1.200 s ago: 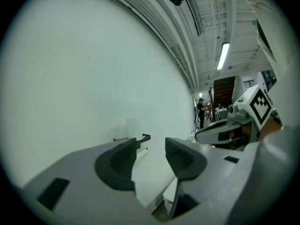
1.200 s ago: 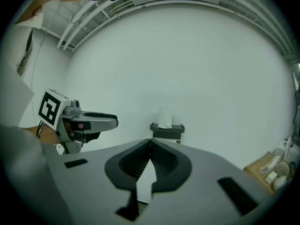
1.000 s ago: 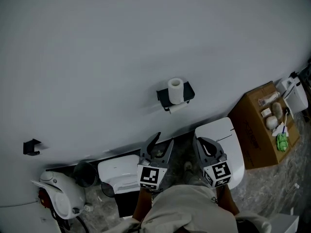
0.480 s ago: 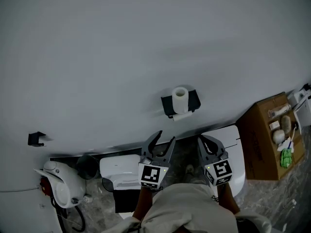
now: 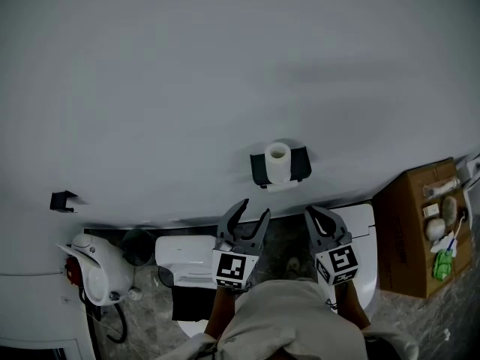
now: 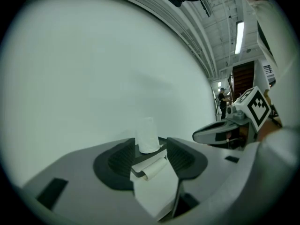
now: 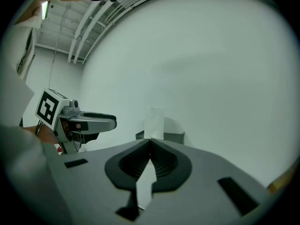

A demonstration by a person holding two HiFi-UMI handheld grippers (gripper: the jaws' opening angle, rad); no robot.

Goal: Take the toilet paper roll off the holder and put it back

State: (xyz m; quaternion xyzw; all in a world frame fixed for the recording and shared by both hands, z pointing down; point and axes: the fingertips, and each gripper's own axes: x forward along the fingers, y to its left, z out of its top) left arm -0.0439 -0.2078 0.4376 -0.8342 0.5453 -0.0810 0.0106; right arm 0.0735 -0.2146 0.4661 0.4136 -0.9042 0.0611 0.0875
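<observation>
On the pale wall [image 5: 225,73] straight ahead, the toilet paper roll [image 5: 277,161] is sitting upright on its black holder [image 5: 259,169], w/ a short loose sheet [image 5: 281,188] curling out just under the front edge. So the roll's on the holder rn, nothing touching it. Both tools are held out low in front of the person, side by side, pointing at the wall approx level, and both well short of the roll. Left tongs [image 5: 244,217]: jaws a bit apart, they've just been opening up, and there's nothing between them. In the left gripper view you only see the roll and holder far off through the gap. Right tongs [image 5: 324,217]: closed, tips pressed together, empty. The roll sticks up behind the tips in the right gripper view, but it's away on the wall. Other stuff: a white toilet-ish fixture [image 5: 366,227] on the floor [image 5: 281,238] below the holder and a bit to the right, and a white boxy unit [image 5: 184,255] to the left of it. There's a brown cardboard box [image 5: 405,231] w/ odds and ends on top at far right, a rounded white machine [image 5: 97,276] w/ a red bit at far left, and a small black bracket [image 5: 64,201] on the wall above that. Can't tell what's on the box, too small.
</observation>
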